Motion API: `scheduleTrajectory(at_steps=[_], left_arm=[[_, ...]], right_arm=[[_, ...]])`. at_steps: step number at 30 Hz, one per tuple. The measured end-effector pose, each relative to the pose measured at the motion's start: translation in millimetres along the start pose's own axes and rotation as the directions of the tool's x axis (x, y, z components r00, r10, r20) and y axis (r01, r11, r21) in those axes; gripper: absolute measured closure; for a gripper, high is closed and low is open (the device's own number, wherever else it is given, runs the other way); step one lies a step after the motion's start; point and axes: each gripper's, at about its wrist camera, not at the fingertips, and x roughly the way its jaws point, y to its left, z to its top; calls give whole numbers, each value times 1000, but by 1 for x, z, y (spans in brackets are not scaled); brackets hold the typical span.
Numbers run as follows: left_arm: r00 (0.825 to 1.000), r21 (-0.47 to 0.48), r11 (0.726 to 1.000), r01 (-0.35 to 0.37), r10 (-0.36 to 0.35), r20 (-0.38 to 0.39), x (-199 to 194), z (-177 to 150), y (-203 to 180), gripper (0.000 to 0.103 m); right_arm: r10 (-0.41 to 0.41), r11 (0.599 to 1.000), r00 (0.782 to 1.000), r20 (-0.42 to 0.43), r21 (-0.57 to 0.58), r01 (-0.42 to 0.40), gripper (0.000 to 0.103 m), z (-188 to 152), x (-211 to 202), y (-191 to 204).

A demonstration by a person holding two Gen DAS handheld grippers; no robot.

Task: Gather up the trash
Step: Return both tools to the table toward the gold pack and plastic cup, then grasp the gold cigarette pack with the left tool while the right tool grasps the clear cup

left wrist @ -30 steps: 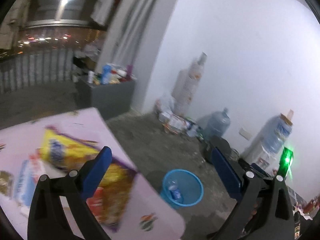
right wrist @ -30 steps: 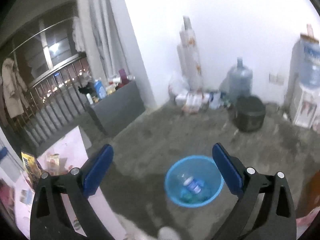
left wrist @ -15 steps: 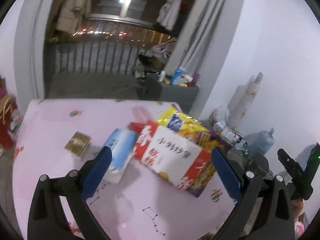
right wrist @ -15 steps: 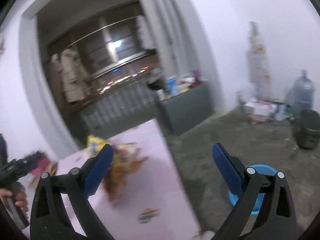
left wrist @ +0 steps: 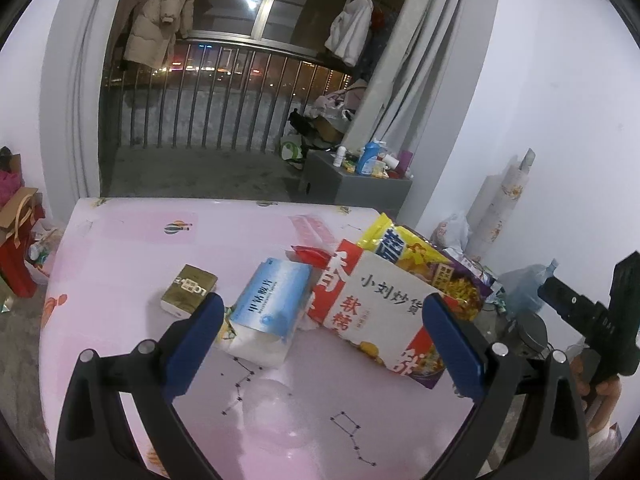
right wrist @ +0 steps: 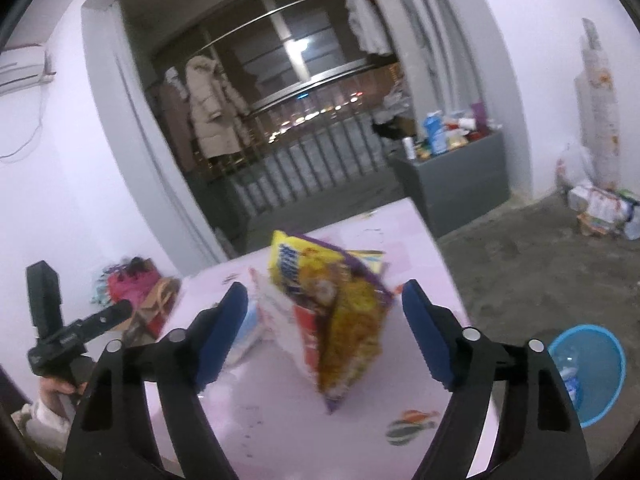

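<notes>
One bottle sits in my bin (right wrist: 588,372); the wrappers (left wrist: 384,312) on the table (left wrist: 120,240) remain. Left gripper (left wrist: 320,340) wide and empty, right gripper (right wrist: 324,336) closing, pads not yet touching the yellow bag (right wrist: 344,312).

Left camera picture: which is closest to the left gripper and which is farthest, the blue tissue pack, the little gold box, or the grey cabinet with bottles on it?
From the left gripper:
1. Blue tissue pack, on the pink table just past the fingers.
2. Little gold box, slightly farther back, to the left.
3. Grey cabinet, on the floor beyond the table's far edge, by the curtain.
</notes>
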Motion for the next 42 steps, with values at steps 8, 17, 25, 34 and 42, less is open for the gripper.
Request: scheduleTrajectory(at_steps=[8, 17, 25, 34, 42], left_arm=[[999, 22, 999, -41, 42, -27, 24, 11, 36, 8], [992, -5, 999, -44, 43, -119, 65, 11, 81, 23], [976, -15, 998, -62, 58, -209, 105, 2, 113, 27], [938, 0, 989, -146, 138, -317, 152, -12, 146, 27], [924, 36, 985, -166, 168, -344, 176, -20, 157, 33]], right_arm=[[120, 992, 982, -143, -15, -123, 39, -1, 54, 54], [186, 982, 914, -360, 36, -186, 48, -24, 126, 103], [156, 985, 832, -533, 144, -92, 49, -49, 186, 115], [122, 969, 780, -614, 244, 40, 47, -70, 215, 108], [142, 935, 764, -630, 338, 104, 47, -78, 223, 86]])
